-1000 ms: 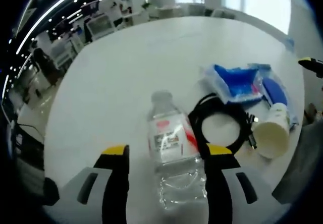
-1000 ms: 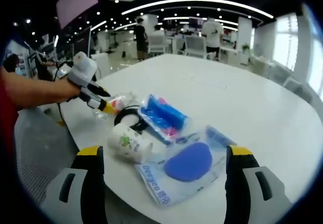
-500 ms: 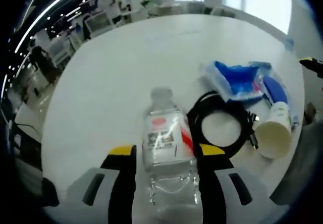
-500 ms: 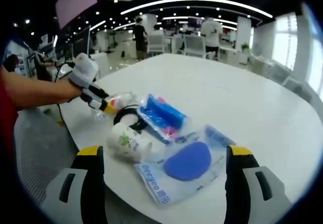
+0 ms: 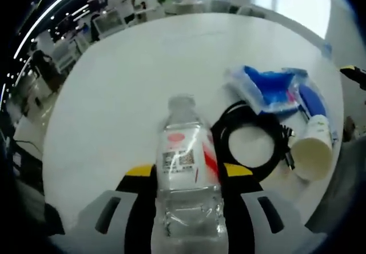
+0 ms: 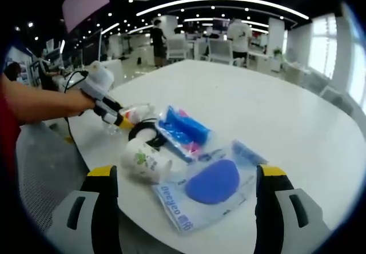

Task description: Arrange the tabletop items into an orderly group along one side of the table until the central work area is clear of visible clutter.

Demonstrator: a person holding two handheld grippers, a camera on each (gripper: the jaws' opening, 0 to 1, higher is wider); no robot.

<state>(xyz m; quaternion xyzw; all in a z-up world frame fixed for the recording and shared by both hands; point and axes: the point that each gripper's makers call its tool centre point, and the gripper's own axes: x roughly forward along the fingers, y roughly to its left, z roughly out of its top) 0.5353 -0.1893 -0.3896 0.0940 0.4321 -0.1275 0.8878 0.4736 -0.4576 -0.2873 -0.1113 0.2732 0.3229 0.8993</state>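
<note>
The left gripper [image 5: 184, 175] has narrowed since a second ago and now clamps the clear water bottle [image 5: 185, 168] beside the black cable coil [image 5: 251, 142]. The right gripper [image 6: 184, 177] hangs wide open, empty, over the paper cup [image 6: 144, 160].

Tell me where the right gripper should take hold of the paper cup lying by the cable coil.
Probably across its side wall, near the middle. The paper cup lies tipped on its side by the black cable coil, so its rim is awkward to pinch. Bring the open right gripper in from the table edge nearest it, jaws straddling the round body, clear of the blue packet.
</note>
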